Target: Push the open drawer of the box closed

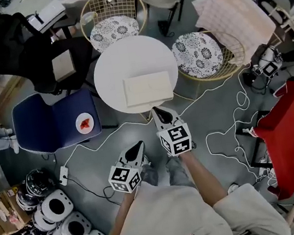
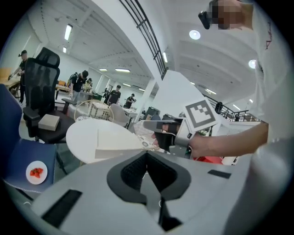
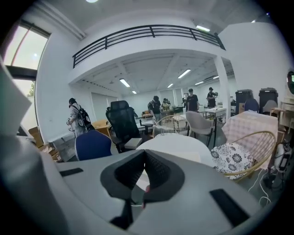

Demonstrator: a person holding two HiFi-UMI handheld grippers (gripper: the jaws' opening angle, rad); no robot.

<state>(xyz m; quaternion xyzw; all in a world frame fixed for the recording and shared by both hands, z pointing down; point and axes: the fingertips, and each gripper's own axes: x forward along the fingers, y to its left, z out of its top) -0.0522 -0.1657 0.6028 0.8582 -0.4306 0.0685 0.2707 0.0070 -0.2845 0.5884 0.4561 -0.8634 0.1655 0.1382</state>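
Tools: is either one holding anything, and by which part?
Nothing is held: the left tool and the right tool are both shut and empty.

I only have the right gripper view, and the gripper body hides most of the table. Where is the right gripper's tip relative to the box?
Observer: In the head view, the right gripper is at the near rim of the round table and points at the box. It is just short of the box, and I can't tell whether they touch.
Operator: And the left gripper?
Observer: The left gripper hangs off the table, behind the right one. Its fingers are shut with nothing between them.
Operator: Anything near the table I can't see?
Observer: There's a plate with something red on it, on the seat of the blue chair to the person's left.
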